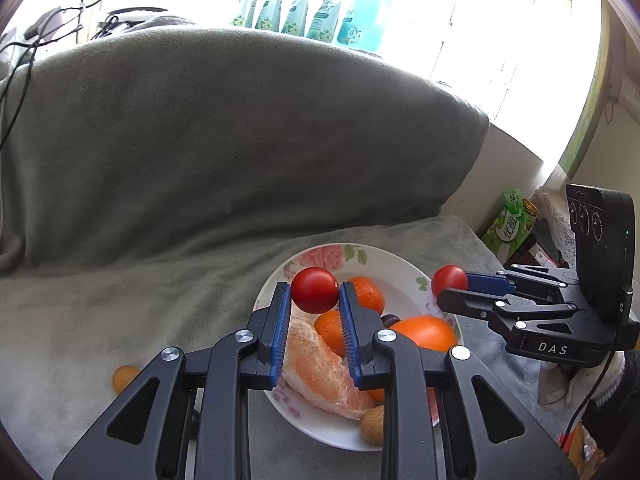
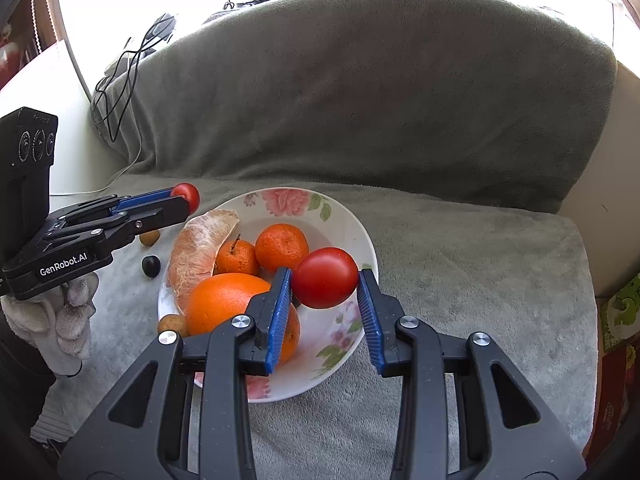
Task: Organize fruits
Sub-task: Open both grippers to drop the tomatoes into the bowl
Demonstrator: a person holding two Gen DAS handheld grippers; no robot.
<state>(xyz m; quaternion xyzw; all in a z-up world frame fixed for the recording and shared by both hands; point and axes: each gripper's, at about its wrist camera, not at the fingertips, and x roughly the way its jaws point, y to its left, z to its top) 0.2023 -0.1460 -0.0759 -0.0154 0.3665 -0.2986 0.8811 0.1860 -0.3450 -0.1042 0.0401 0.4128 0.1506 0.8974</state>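
1. Left tongs (image 1: 315,290): a small round red tomato (image 1: 315,290) is pinched between the blue-padded tips, above the far part of the white floral-rimmed ceramic plate (image 1: 320,254).
2. Right tongs (image 2: 324,278): a larger round red tomato (image 2: 325,277) is pinched between the tips, above the plate's right side.
3. Plate contents: a large orange (image 2: 224,300), two small mandarins (image 2: 282,246), and a peeled pink pomelo segment (image 2: 196,246) are held.
4. Grey fleece blanket (image 2: 460,260): the plate is carried; a small tan round fruit (image 1: 124,378) and a dark round fruit (image 2: 151,266) are seen beside the plate.
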